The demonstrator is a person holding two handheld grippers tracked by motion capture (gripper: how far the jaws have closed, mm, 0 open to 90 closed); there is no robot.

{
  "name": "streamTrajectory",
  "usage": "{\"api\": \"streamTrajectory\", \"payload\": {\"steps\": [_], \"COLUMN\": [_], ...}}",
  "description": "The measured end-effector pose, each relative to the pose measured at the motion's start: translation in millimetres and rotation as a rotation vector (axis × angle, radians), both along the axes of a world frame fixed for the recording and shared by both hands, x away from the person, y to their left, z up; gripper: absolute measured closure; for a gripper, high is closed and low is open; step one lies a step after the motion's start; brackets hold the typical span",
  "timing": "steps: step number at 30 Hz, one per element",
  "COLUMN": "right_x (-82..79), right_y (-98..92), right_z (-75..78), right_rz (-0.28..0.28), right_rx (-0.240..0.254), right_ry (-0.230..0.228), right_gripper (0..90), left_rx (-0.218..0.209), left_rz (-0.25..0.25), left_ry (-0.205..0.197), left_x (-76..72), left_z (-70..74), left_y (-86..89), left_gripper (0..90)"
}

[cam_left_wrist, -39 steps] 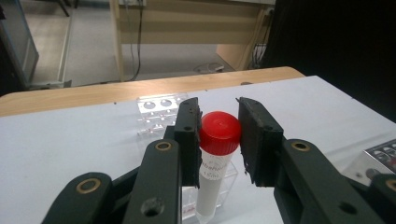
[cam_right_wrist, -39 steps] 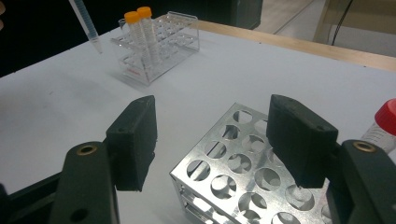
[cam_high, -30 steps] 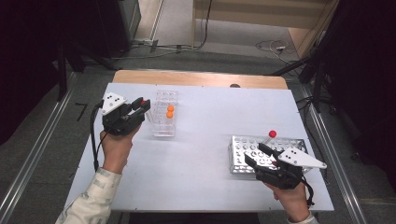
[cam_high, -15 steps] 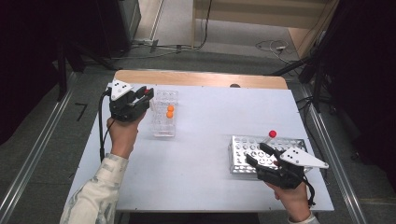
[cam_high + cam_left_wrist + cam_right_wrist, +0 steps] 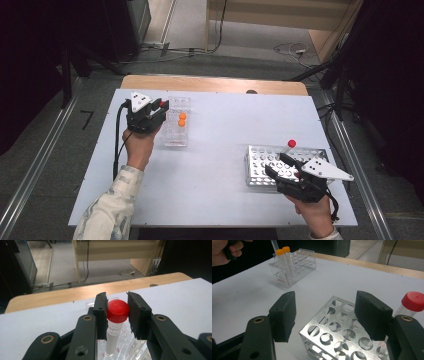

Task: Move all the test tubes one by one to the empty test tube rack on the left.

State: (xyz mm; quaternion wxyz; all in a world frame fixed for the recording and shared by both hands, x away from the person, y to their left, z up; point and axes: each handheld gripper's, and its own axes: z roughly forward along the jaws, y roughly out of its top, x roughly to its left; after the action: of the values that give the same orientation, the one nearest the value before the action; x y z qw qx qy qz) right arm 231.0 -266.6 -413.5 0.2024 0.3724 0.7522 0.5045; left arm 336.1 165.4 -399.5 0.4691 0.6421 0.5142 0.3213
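White tabletop (image 5: 215,165) carries a clear rack (image 5: 176,122), above which the left gripper (image 5: 117,312) clamps a red-capped tube (image 5: 117,315), its lower end seemingly hidden among rack wells, while the right gripper (image 5: 325,315) gapes over the metal rack (image 5: 337,336)

A white surface (image 5: 215,165) with a wooden far edge carries a clear plastic rack (image 5: 177,121) toward its left and a perforated metal rack (image 5: 265,162) toward its right, well apart.
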Motion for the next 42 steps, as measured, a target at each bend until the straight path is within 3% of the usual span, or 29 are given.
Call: {"api": "streamTrajectory", "payload": {"steps": [8,17,21,27,30,39,42], "right_x": [0.3,0.5,1.1,3.7,6.4,24.5,32.2], "right_y": [0.3,-1.2,-4.2,-12.6,-17.2,-27.4,-29.7], "right_z": [-0.5,-0.4,-0.9,-3.0,-6.1,-26.6,-34.2], "right_rz": [0.002,-0.006,-0.019,-0.071,-0.103,-0.215,-0.238], "right_rx": [-0.007,-0.003,-0.008,-0.029,-0.039,-0.096,-0.103], "right_ry": [0.000,-0.001,-0.006,-0.023,-0.026,-0.029,-0.002], "right_gripper": [32.3,32.3,32.3,32.3,32.3,32.3,32.6], "left_rx": [0.047,0.020,-0.028,-0.035,-0.048,-0.057,-0.054], "left_rz": [-0.008,0.008,0.024,0.044,0.039,0.013,0.002], "left_ry": [0.032,0.024,0.021,0.021,0.020,0.020,0.023], "left_x": [2.7,-0.3,-6.7,-21.6,-29.7,-45.2,-47.2], "left_z": [-17.8,-15.3,-11.8,-12.6,-14.1,-18.3,-17.6], "left_y": [-6.2,-2.7,-1.6,-4.4,-5.0,-6.4,-7.4], "left_gripper": [70.6,63.5,48.9,27.5,23.0,20.9,20.9]}}
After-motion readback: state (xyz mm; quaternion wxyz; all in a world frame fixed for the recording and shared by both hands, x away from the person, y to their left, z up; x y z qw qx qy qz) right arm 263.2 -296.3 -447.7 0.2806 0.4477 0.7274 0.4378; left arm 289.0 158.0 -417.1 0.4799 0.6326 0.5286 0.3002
